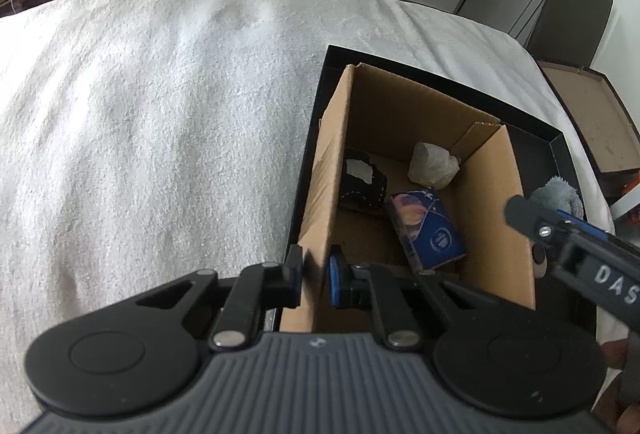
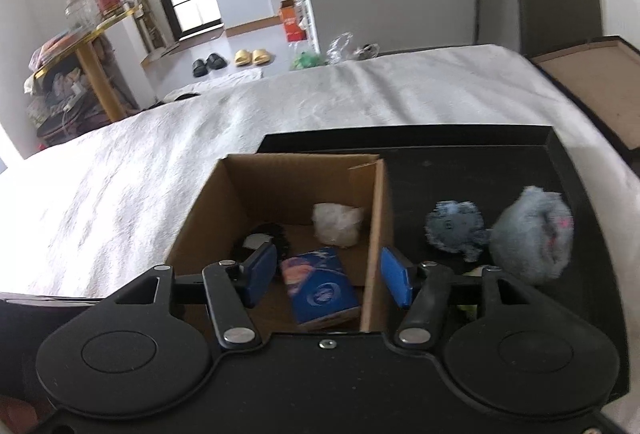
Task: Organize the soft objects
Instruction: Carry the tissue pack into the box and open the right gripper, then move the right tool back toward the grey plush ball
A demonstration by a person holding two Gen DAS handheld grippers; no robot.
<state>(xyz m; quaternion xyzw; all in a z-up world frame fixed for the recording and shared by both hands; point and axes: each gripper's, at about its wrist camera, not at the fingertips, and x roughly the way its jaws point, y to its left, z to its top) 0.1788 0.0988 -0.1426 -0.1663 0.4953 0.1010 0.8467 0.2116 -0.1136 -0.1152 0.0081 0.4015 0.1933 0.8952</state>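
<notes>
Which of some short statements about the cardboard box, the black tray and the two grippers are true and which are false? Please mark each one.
1. The left gripper grips a wall of the cardboard box. True.
2. The blue packet lies on the white towel. False: it lies inside the cardboard box.
3. The right gripper is shut on a fluffy toy. False: it is open and holds nothing.
4. Two grey fluffy items lie in the black tray beside the box. True.

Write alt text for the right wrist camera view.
An open right gripper hovers over a brown cardboard box holding a blue tissue packet and a white crumpled wad. Two fluffy grey-blue cloth bundles lie beside it in a black tray.
</notes>
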